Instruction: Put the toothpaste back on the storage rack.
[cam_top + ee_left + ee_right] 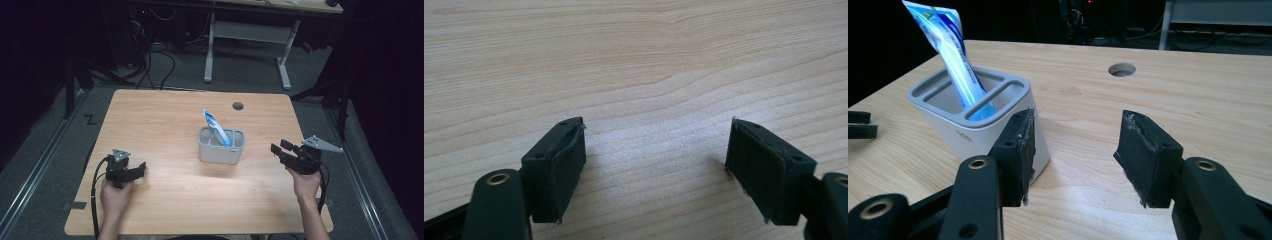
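1 wooden table [165, 200], with 1 round hole [238, 106] near its far edge. 1 grey holder [221, 146] stands upright at the table's middle, its top split into 3 slots. 1 blue-and-white tube [216, 128] leans in a slot, tip above the rim. 2 tongs: left gripper [141, 170] low over the near left of the table, jaws wide apart, nothing between them; right gripper [279, 150] well right of the holder, jaws about half apart, nothing held. in the right gripper view the holder [979, 131] sits just beyond the right gripper [1075, 150].
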